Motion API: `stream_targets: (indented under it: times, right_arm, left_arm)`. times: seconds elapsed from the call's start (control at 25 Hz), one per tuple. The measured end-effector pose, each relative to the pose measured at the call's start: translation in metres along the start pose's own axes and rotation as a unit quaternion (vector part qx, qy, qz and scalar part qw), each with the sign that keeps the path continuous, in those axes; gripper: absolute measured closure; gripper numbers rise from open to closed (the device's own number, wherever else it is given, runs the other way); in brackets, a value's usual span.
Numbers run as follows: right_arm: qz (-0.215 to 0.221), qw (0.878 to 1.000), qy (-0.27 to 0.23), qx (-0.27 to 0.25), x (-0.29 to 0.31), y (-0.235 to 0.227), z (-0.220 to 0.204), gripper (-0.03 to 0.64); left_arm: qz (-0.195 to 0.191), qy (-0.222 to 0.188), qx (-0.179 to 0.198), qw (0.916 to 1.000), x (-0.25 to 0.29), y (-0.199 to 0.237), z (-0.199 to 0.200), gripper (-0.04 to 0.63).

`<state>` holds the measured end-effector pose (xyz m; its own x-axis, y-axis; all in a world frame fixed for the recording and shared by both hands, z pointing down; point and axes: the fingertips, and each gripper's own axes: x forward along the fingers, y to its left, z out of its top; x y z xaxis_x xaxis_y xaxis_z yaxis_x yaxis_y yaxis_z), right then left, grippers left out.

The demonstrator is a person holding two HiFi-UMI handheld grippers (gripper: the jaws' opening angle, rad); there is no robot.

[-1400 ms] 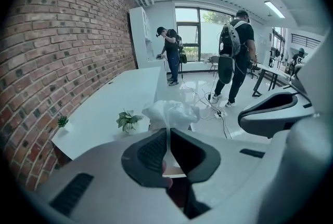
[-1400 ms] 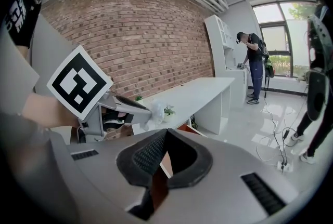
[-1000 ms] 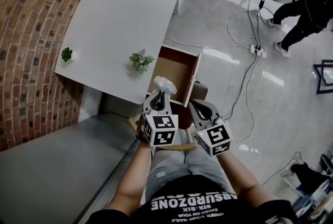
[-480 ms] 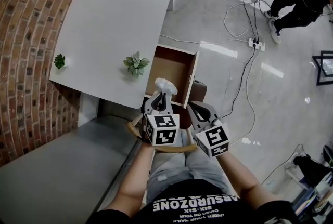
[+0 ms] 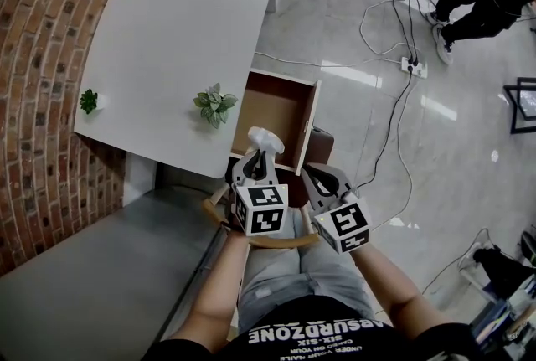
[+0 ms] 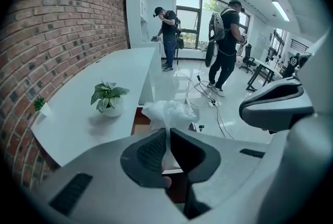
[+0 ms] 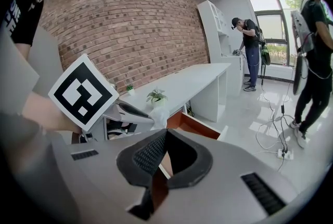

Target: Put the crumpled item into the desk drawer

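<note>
The crumpled item (image 5: 266, 138), a white wad, is pinched at its lower end between the tips of my left gripper (image 5: 260, 158), and it hangs just over the near edge of the open desk drawer (image 5: 281, 110). My right gripper (image 5: 313, 177) sits close beside it on the right, jaws together on nothing. I judge this the carry step: next I should reach a little farther so the wad is over the drawer's bare floor, lower it, then part the jaws.
</note>
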<state>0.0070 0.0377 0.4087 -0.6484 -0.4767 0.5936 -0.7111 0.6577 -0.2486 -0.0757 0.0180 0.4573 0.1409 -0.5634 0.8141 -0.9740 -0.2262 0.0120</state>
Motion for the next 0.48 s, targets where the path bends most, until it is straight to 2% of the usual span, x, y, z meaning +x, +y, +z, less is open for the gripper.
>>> stream_targets:
  times: [0.48]
  right_arm:
    - [-0.004, 1.000, 0.011, 0.004, 0.012, -0.006, -0.014, 0.620]
  left_arm:
    - [-0.002, 0.003, 0.005, 1.0000, 0.017, 0.000, -0.009, 0.572]
